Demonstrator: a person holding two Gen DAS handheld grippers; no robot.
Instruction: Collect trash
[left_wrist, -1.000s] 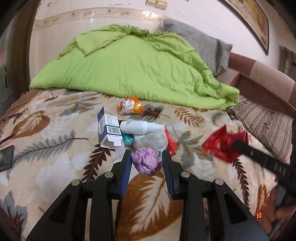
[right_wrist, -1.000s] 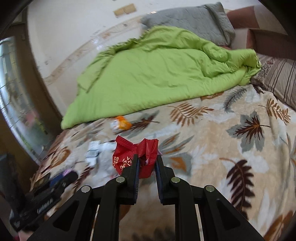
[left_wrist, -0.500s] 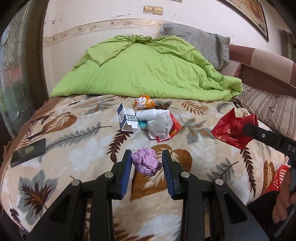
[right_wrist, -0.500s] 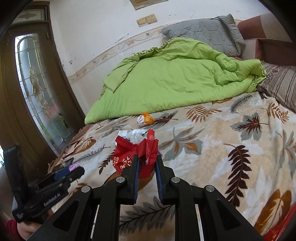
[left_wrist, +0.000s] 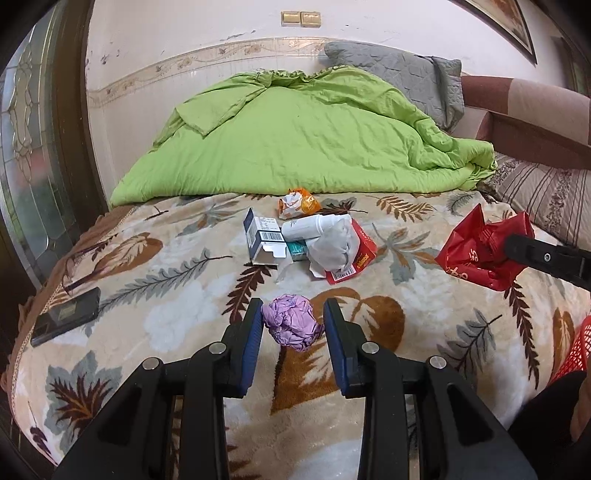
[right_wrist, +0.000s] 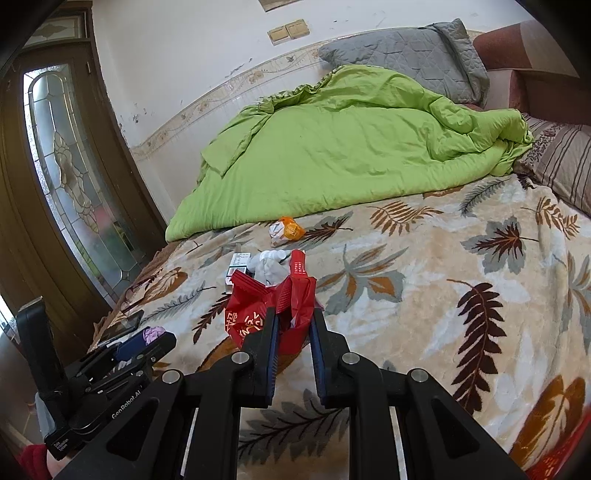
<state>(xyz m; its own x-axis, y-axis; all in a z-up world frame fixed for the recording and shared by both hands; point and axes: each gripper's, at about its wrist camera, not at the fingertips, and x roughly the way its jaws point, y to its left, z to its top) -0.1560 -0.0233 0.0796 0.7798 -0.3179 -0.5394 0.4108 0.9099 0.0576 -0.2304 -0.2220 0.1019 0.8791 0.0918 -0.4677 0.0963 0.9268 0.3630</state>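
Bed strewn with litter beyond. Left view: purple wad pinched in left hand-held gripper, held above the blanket; red basket glimpsed at right edge. Right view: red wrapper clamped in right hand-held gripper. Both grips are best kept firm until the basket is reached.

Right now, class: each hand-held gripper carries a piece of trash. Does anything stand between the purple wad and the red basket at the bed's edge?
Nothing visible does. The left hand-held gripper holds the purple wad above bare blanket; the red basket shows only partly at the lower right, and only open blanket lies between.
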